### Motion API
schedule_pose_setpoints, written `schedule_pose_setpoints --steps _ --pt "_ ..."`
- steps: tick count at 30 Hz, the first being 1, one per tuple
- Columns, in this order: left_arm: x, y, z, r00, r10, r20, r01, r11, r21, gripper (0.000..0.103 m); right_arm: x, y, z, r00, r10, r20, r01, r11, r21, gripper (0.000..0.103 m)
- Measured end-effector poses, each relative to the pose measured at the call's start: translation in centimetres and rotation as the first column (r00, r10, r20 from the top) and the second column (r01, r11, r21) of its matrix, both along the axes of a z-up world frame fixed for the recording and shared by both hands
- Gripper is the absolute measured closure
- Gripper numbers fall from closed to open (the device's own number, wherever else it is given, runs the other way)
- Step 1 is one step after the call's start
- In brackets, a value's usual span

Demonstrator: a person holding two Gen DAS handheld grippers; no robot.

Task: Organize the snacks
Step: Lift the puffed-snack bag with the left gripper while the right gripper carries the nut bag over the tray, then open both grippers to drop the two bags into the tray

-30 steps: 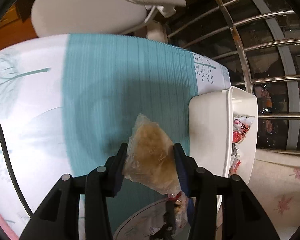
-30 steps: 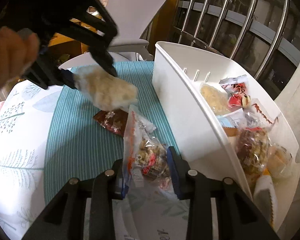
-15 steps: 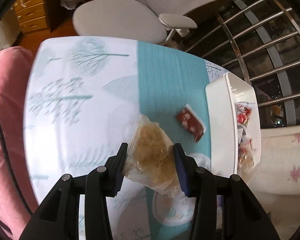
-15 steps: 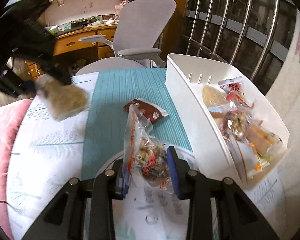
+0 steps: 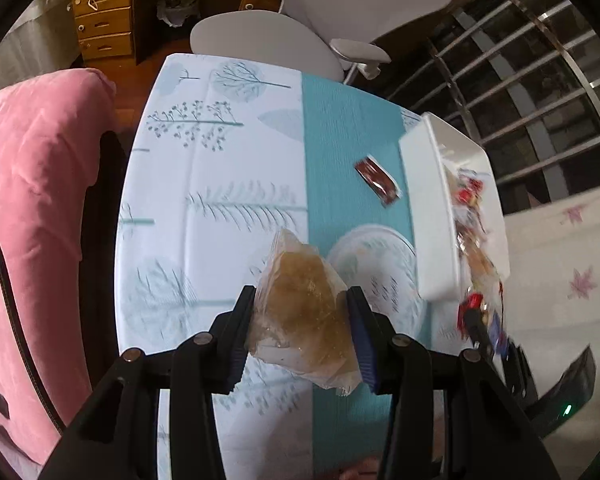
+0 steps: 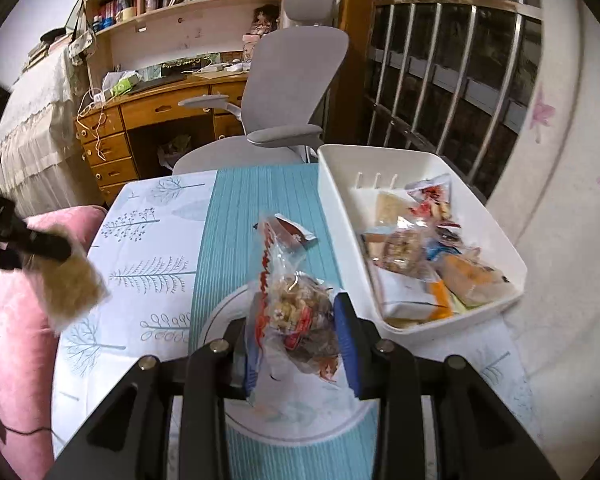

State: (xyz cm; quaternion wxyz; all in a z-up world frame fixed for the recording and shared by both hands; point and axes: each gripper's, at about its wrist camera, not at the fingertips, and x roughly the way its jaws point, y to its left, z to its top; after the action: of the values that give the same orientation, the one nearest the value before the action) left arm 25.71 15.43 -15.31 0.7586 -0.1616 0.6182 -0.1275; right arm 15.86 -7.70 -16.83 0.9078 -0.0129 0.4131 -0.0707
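The tabletop (image 6: 152,240), under a white cloth printed with trees and a teal striped band, fills the middle of both views, with a grey office chair (image 6: 296,80) at its 12 o'clock end and a pink cushion (image 5: 32,200) along its 9 o'clock side. A white bin (image 6: 416,160) sits at the tabletop's 3 o'clock edge, its long axis running from 12 to 6 o'clock, loaded with mixed wrapped snacks (image 6: 424,256); their print is too small to read. A round white plate (image 5: 376,256) lies just beside the bin. A dark red packet (image 5: 378,178) rests flat on the teal band near the bin wall, its long axis running 10 to 4 o'clock in the left wrist view. The left gripper (image 5: 302,320) points steeply down over the tabletop, clenched on a clear bag of tan snack (image 5: 304,300), the bag's pointed end toward 12 o'clock. The right gripper (image 6: 296,332) tilts down above the plate, grasping a clear bag of mixed nuts (image 6: 296,312) standing toward 12 o'clock, its red lettering illegible
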Motion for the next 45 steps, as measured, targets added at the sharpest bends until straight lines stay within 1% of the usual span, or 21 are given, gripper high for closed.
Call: schedule_pose_setpoints --steps 5,6,10,15,19,24,27,30,34,37,38,39,40,41,42,43,45 --pt "-3.3 -3.7 2.4 0.999 -0.043 0.022 0.042 0.999 0.011 0.06 -1.5 -3.1 2.0 1.0 0.0 0.013 0.0 1.0 0.005 0.07" --pt "-3.9 -5.0 2.9 0.998 -0.057 0.031 0.056 0.998 0.015 0.06 -1.7 -4.0 2.4 1.0 0.0 0.015 -0.001 1.0 0.008 0.07" --pt "-5.1 -9.6 4.1 0.994 -0.093 0.057 0.091 0.996 0.025 0.06 -1.9 -7.3 3.9 1.0 0.012 0.025 -0.013 1.0 0.006 0.07" --pt "-5.5 -16.0 5.4 0.988 -0.125 0.091 0.125 0.992 0.003 0.059 -1.8 -11.8 5.4 0.998 0.051 0.042 -0.051 0.999 -0.003 0.07" --pt "-4.9 -21.4 6.6 0.977 -0.157 0.145 0.158 0.987 0.0 0.059 -1.4 -14.7 5.9 0.995 0.091 0.047 -0.09 0.996 -0.015 0.07" --pt "-3.4 -27.1 7.5 0.964 -0.176 0.2 0.18 0.984 -0.002 0.059 -0.3 -18.5 6.1 0.991 0.126 0.053 -0.125 0.992 -0.025 0.07" --pt "-2.4 -29.6 7.8 0.958 -0.185 0.218 0.19 0.982 -0.002 0.059 0.4 -20.5 6.1 0.987 0.153 0.051 -0.152 0.988 -0.026 0.07" --pt "-1.2 -32.1 8.0 0.948 -0.202 0.245 0.203 0.979 0.022 0.059 1.4 -22.2 6.1 0.982 0.183 0.052 -0.182 0.983 -0.019 0.07" --pt "0.5 -34.3 7.9 0.942 -0.21 0.262 0.204 0.978 0.049 0.059 2.6 -23.6 6.0 0.976 0.209 0.053 -0.209 0.978 0.002 0.07" --pt "1.7 -35.5 7.5 0.941 -0.212 0.264 0.204 0.977 0.056 0.058 3.3 -24.2 5.7 0.971 0.234 0.056 -0.234 0.972 -0.009 0.069" --pt "1.9 -35.8 7.4 0.94 -0.217 0.265 0.207 0.976 0.063 0.051 3.7 -24.4 5.5 0.968 0.243 0.058 -0.242 0.97 -0.008 0.069" --pt "2.2 -36.1 7.2 0.941 -0.216 0.261 0.201 0.976 0.085 0.035 3.9 -24.5 5.4 0.967 0.25 0.058 -0.25 0.968 -0.004 0.069" --pt "2.4 -36.1 7.0 0.943 -0.212 0.255 0.191 0.976 0.102 0.026 4.2 -24.6 5.3 0.964 0.259 0.057 -0.259 0.966 0.003 0.068" --pt "2.5 -36.2 6.9 0.947 -0.206 0.248 0.181 0.976 0.119 0.019 4.4 -24.6 5.3 0.964 0.26 0.053 -0.26 0.966 0.003 0.057" --pt "2.7 -36.2 6.6 0.951 -0.202 0.234 0.175 0.976 0.13 0.019 4.6 -24.6 5.1 0.966 0.255 0.047 -0.255 0.967 -0.001 0.044" --pt "2.9 -36.1 6.4 0.955 -0.197 0.222 0.172 0.977 0.13 0.019 4.6 -24.6 5.1 0.966 0.253 0.049 -0.254 0.967 0.0 0.041" --pt "3.1 -35.5 6.0 0.963 -0.177 0.201 0.154 0.98 0.126 0.019 4.3 -24.7 5.2 0.962 0.263 0.069 -0.265 0.964 0.018 0.041"
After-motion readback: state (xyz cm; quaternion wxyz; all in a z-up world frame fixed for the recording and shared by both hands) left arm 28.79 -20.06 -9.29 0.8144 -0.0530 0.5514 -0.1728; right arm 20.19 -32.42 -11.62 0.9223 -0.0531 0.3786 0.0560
